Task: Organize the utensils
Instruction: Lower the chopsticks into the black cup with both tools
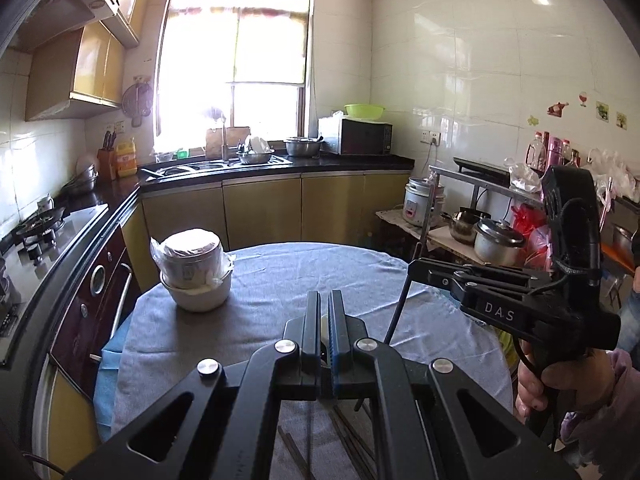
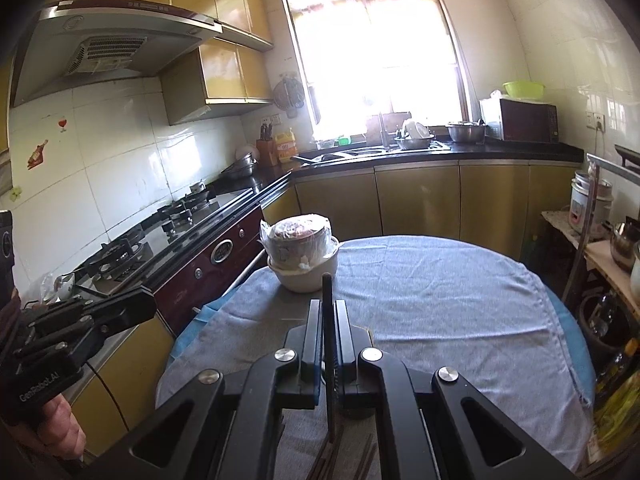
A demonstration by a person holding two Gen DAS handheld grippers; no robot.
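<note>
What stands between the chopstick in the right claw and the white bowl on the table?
Nothing visible. Only bare grey tablecloth lies between the chopstick and the white bowl.

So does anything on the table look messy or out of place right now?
Yes. Several dark chopsticks lie scattered at crossing angles on the grey cloth, not bundled. The right hand-held gripper holds one chopstick upright. The wrapped container stacked in a white bowl looks steady.
</note>
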